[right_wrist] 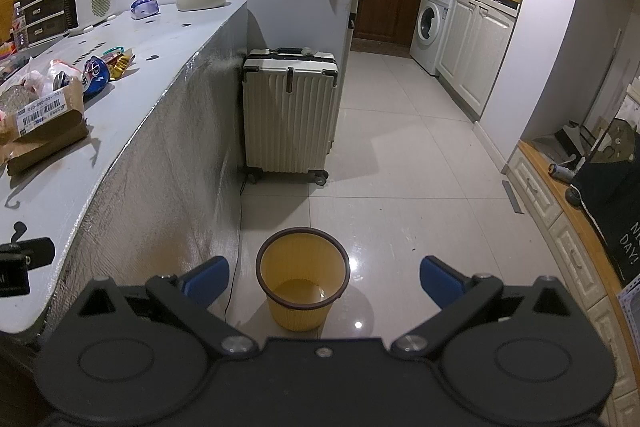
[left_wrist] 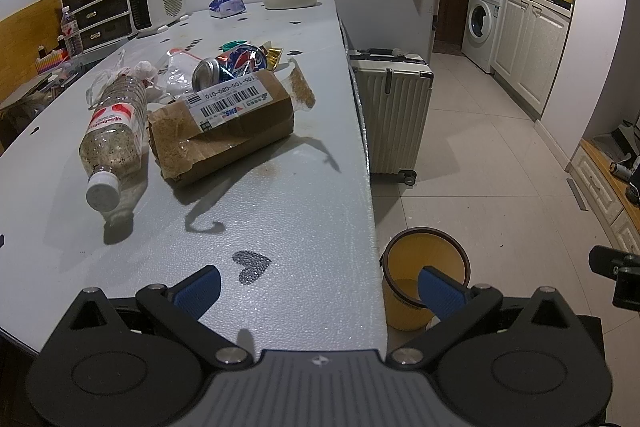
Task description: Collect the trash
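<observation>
Trash pile sits mid worktop [left_wrist: 280, 211], nothing collected yet afaict: bin [right_wrist: 303, 283] on the floor just beside the worktop edge looks empty, bare yellow bottom showing. So task's at the start, everything left to do.

Pile items, all close together/touching: clear plastic bottle [left_wrist: 114, 135] lying on its side, white cap toward me, red/white label, ribbed, speckled w/ grit or droplets inside (can't tell which). Brown cardboard parcel [left_wrist: 224, 131] next to it, crumpled, torn open at one end, white barcode label on top. Behind it a crushed blue soda can [left_wrist: 232, 65], shiny metal. Also clear plastic bags [left_wrist: 176, 71] and gold foil wrapper [left_wrist: 274, 57], thin & crinkly.

My left fingers [left_wrist: 320, 287] spread wide, holding nothing, hovering over the near worktop edge, well short of the pile. My right fingers [right_wrist: 324, 279] also spread wide, empty, over the floor w/ the bin between them in view.

Bin: round, ribbed yellow plastic, dark rim. Worktop: grey, pebbly matte, heart stickers. Judgement: bottle or parcel = easiest first grab, rigid-ish; bags floppy.
</observation>
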`<state>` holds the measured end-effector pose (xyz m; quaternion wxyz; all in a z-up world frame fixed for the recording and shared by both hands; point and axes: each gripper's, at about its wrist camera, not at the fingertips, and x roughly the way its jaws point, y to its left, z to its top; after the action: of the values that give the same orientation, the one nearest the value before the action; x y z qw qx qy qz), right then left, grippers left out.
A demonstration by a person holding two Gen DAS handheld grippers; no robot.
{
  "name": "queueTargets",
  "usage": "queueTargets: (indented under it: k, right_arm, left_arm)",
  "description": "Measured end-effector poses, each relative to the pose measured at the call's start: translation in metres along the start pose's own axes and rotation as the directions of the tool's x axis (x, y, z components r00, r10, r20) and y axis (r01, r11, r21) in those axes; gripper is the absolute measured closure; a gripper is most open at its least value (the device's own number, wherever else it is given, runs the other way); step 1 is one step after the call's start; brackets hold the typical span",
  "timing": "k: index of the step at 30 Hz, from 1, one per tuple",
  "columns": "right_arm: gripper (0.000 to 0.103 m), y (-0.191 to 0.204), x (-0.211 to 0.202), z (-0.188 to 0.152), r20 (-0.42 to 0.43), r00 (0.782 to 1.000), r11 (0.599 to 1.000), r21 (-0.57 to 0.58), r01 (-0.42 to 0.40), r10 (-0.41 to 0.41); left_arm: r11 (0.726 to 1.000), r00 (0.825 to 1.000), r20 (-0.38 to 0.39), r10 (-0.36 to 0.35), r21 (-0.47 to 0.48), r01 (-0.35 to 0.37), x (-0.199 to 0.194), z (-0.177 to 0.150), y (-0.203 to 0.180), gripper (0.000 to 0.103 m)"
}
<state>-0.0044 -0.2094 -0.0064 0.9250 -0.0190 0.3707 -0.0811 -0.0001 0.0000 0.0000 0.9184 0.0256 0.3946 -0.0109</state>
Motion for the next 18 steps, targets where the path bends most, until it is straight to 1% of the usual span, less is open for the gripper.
queueTargets:
  k: [11,13,17,18]
  right_arm:
    - [0.0,0.002,0.003,0.002,-0.001,1.0,1.0,0.002,-0.002,0.002]
    - [0.0,0.002,0.003,0.001,0.002,1.0,1.0,0.003,-0.003,0.003]
    - [0.0,0.003,0.002,0.006,0.02,1.0,1.0,-0.005,-0.008,0.008]
    - [0.0,0.004,0.009,0.001,0.024,1.0,1.0,-0.008,-0.009,0.01]
  left_arm:
    - [1.0,1.0,0.005,-0.006,-0.015,0.006,0.002,0.0,0.0,0.0]
    - [1.0,1.0,0.014,0.009,-0.028,-0.008,0.003,0.001,0.006,0.0]
    - [0.995,0.997,0.04,0.07,-0.076,-0.067,0.003,0.006,0.025,0.0]
    - [0.993,0.995,0.048,0.086,-0.091,-0.081,0.004,0.007,0.032,0.0]
